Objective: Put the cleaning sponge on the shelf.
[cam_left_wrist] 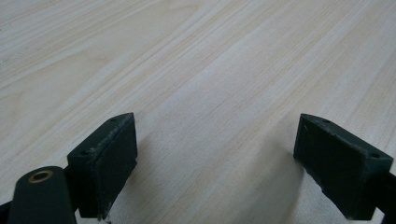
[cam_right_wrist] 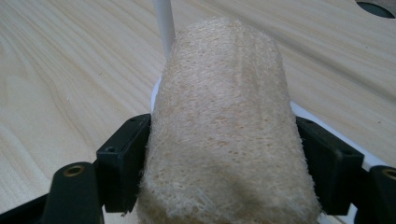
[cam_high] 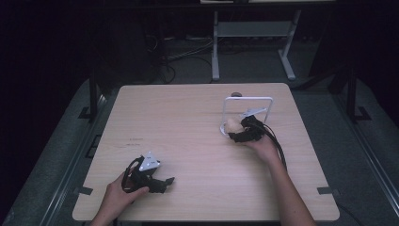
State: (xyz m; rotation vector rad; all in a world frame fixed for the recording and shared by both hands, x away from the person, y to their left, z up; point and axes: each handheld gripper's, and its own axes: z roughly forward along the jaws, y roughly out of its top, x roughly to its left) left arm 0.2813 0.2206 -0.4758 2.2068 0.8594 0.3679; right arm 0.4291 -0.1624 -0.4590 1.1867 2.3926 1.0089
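Loofah sponge sits clamped between right gripper's wide-spread fingers; left fingers open, empty.

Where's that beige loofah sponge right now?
The loofah sits between the right gripper's fingers, on the table's right side in the high view, beside the white rack.

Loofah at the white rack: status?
Right gripper shut on loofah beside white rack. Left gripper open, idle over bare table. Nothing in the way.
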